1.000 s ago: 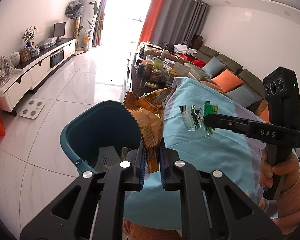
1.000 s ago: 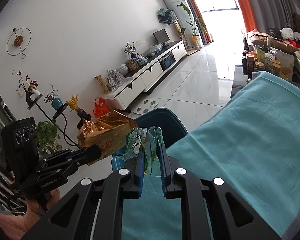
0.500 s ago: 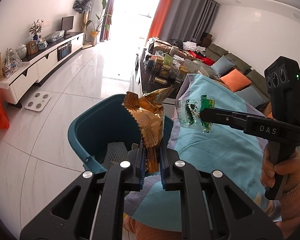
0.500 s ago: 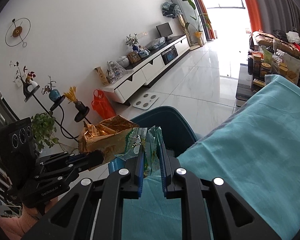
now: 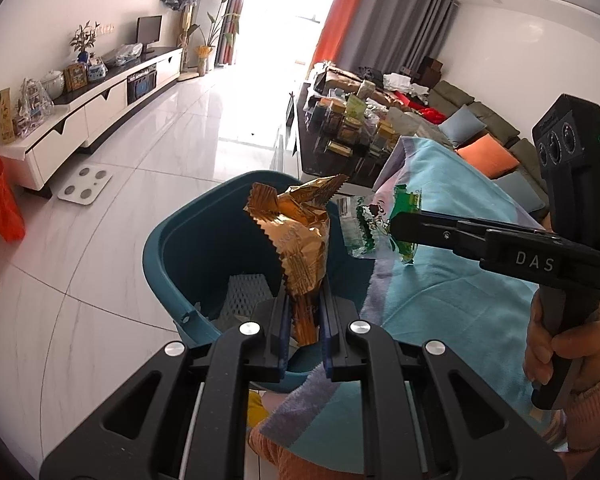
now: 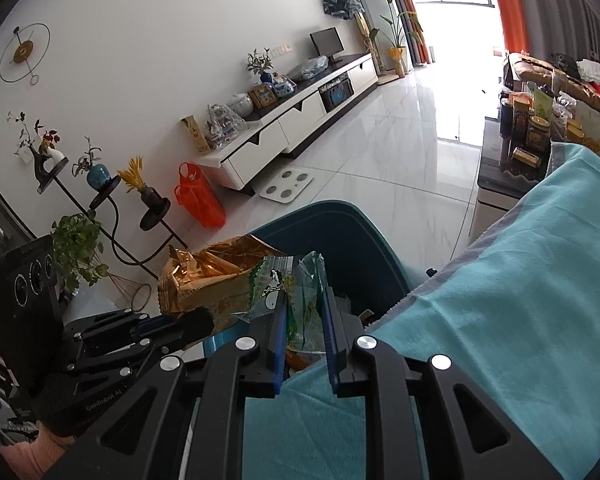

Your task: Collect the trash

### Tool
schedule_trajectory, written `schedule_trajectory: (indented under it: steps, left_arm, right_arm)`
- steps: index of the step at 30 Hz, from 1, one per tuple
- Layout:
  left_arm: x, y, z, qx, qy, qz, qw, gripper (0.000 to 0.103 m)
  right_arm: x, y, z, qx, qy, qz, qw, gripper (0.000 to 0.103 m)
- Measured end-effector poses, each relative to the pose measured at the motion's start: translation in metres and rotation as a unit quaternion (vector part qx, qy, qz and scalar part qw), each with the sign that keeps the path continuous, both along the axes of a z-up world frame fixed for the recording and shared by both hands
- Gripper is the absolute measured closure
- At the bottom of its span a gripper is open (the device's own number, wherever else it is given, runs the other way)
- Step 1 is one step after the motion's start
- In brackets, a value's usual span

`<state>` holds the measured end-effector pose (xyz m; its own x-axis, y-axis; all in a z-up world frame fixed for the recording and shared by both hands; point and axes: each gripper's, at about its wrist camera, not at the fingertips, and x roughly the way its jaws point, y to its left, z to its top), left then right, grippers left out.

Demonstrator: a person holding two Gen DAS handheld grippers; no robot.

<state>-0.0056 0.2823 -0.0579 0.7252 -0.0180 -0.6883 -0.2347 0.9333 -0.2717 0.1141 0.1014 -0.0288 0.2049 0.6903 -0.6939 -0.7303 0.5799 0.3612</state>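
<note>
The left tool (image 5: pixel 304 320) is closed on a gold wrapper (image 5: pixel 300 240), which stands up crumpled between its blue pads. The print on the gold foil is too creased for me to read. Just ahead of this tool and a little below is the teal bin (image 5: pixel 172 248); the wrapper is above its near rim. Inside I see a white mesh piece (image 5: pixel 246 294), and the rest of the bottom is hidden by the tool.

The right tool (image 6: pixel 305 328) has a green and clear wrapper (image 6: pixel 300 292) between its pads. Its jaws have just been opening a little, and the wrapper still sits between them; the left pad touches it, but on the right pad I cannot tell. A cartoon figure is printed on the wrapper, and the text is too small to read. From the left wrist view, the side of the right tool (image 5: pixel 404 226) carries the white letters "DAS". From the right wrist view, the body of the left tool (image 6: pixel 196 322) carries "GenRobot.AI", partly dark. A hand (image 5: pixel 560 340) in a pink sleeve holds the right tool's handle.

To the right of both tools lies a turquoise cloth (image 6: pixel 520 300); what it covers is hidden.
</note>
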Motion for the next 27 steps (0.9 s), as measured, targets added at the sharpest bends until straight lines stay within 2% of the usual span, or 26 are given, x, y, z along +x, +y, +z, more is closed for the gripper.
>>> schedule_trajectory:
  steps: [3, 11, 13, 14, 20, 24, 27]
  left_arm:
    - [0.007, 0.002, -0.006, -0.003, 0.006, 0.001, 1.0, 0.09]
    - [0.025, 0.008, -0.022, -0.013, 0.017, 0.006, 0.9998, 0.09]
    - [0.027, 0.008, -0.025, -0.015, 0.017, 0.008, 0.9997, 0.09]
    - [0.028, 0.009, -0.026, -0.017, 0.016, 0.009, 0.9997, 0.09]
    - [0.025, 0.007, -0.026, -0.014, 0.01, 0.014, 0.9998, 0.09]
    - [0.018, 0.004, -0.02, -0.01, -0.002, 0.014, 0.9999, 0.079]
    - [0.013, -0.001, -0.013, -0.007, -0.015, 0.01, 0.9998, 0.067]
  right_arm:
    - [0.001, 0.005, -0.004, -0.006, 0.002, -0.001, 1.0, 0.082]
    - [0.004, 0.009, -0.01, -0.01, 0.013, -0.006, 1.0, 0.08]
    - [0.005, 0.007, -0.011, -0.009, 0.015, -0.01, 1.0, 0.07]
    - [0.005, 0.006, -0.011, -0.008, 0.017, -0.012, 1.0, 0.069]
    - [0.004, 0.005, -0.011, -0.004, 0.02, -0.014, 1.0, 0.068]
    - [0.004, -0.003, -0.008, 0.003, 0.02, -0.016, 1.0, 0.068]
    - [0.002, -0.012, -0.003, 0.011, 0.019, -0.016, 1.0, 0.068]
